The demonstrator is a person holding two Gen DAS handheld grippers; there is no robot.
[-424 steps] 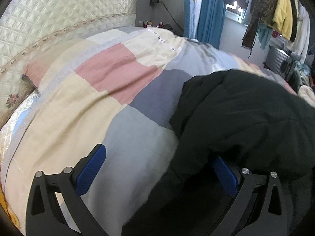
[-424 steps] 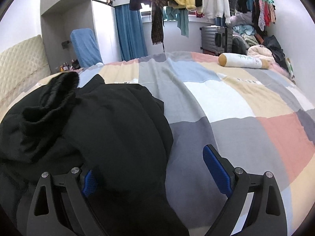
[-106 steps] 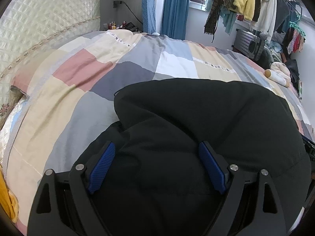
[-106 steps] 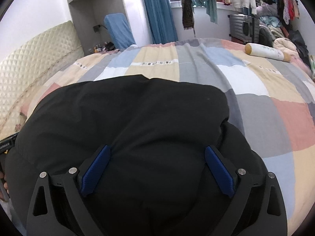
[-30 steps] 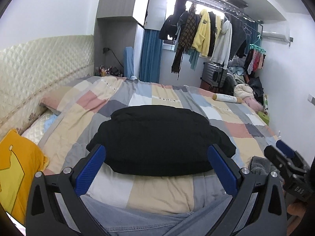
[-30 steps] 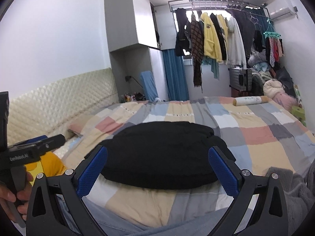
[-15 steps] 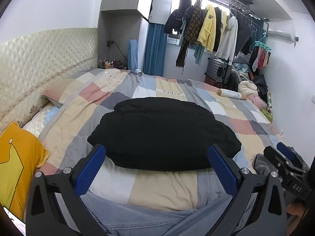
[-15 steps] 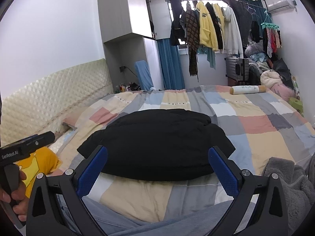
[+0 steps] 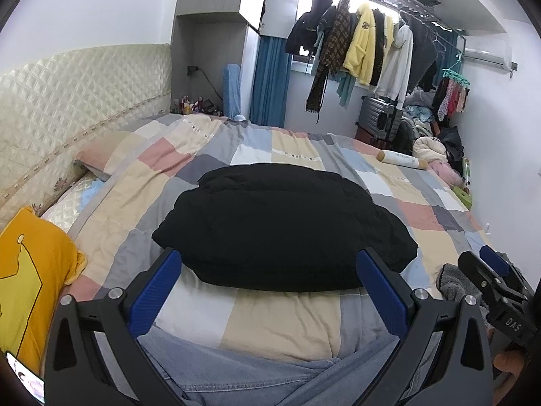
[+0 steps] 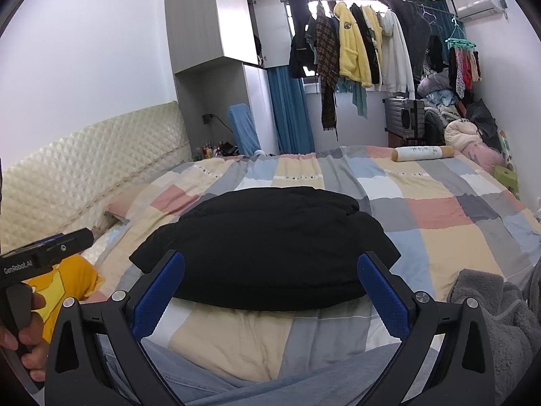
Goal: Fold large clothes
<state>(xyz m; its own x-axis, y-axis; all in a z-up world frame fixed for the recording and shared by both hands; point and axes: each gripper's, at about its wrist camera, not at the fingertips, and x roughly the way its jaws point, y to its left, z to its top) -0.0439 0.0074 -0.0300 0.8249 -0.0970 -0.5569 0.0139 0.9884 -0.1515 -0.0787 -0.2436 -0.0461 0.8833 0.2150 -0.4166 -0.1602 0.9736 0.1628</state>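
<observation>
Now both tools pulled back from black padded jacket (image 9: 280,226); left tool (image 9: 270,291) and right tool (image 10: 270,291) spread wide, empty. Jacket folded on patchwork quilt (image 9: 280,321); fold looks finished.

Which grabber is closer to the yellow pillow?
The left one. The left gripper is held right beside the yellow pillow, at the headboard end of the bed. The right gripper is on the far side of it, by the grey blanket.
</observation>
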